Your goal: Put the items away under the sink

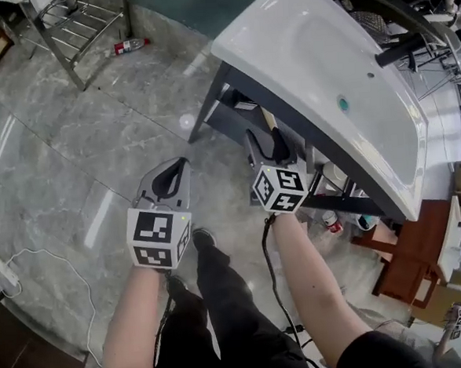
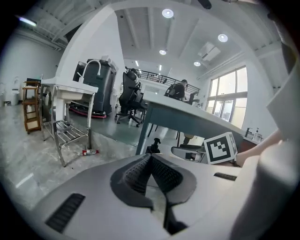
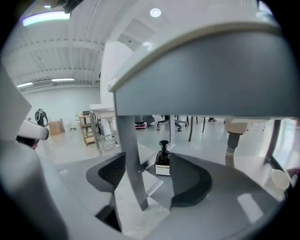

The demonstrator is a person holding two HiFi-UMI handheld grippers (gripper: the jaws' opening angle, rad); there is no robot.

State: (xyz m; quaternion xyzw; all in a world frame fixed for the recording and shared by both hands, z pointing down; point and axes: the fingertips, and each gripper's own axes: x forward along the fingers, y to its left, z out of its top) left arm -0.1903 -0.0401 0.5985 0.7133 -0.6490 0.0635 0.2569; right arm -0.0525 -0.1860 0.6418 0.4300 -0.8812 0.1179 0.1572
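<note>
A white sink sits on a grey stand with a low shelf under it. On that shelf stands a black pump bottle with a white label, also seen in the left gripper view. My right gripper is at the stand's front, open and empty; the bottle lies beyond its tips and a grey stand leg crosses the gap. My left gripper hangs over the floor to the left of the stand, shut with its tips touching and nothing in them.
A metal rack stands far left with a plastic bottle lying on the floor beside it. Wooden furniture is at the right. A white cable runs over the marble floor. A drain pipe hangs under the sink.
</note>
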